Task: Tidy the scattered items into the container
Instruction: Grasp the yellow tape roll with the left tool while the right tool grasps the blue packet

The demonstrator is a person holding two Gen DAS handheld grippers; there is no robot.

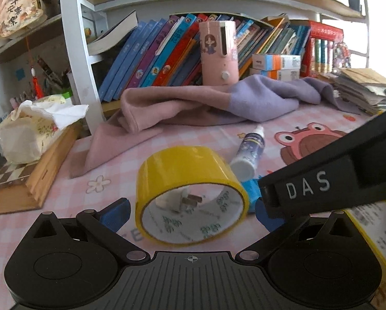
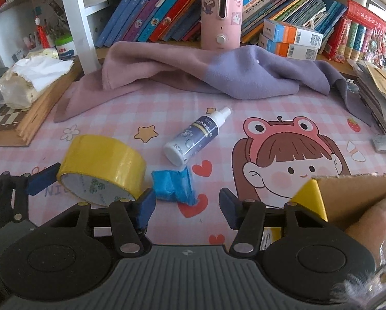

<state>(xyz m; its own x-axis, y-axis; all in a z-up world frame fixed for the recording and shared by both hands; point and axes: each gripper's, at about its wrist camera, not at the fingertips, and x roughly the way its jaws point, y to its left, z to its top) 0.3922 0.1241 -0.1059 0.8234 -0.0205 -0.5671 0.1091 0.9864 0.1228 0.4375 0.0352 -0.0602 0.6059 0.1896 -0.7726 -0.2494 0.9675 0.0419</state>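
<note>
Our left tool [image 1: 191, 214] straddles the yellow tape roll [image 1: 191, 193] on the pink checked desk [image 2: 146, 98], released. We should centre before clenching. Our right tool [image 2: 187, 204] hangs unclenched, empty, over the crumpled blue wrapper [image 2: 173, 187], cardboard box [image 2: 358, 196] beside it.

The yellow tape roll [image 2: 102, 165] is looking glossy plastic; the cardboard box [image 2: 355, 196] is showing matt, rough-edged paperboard; the blanket [image 2: 193, 75] is looking soft fleece.
</note>
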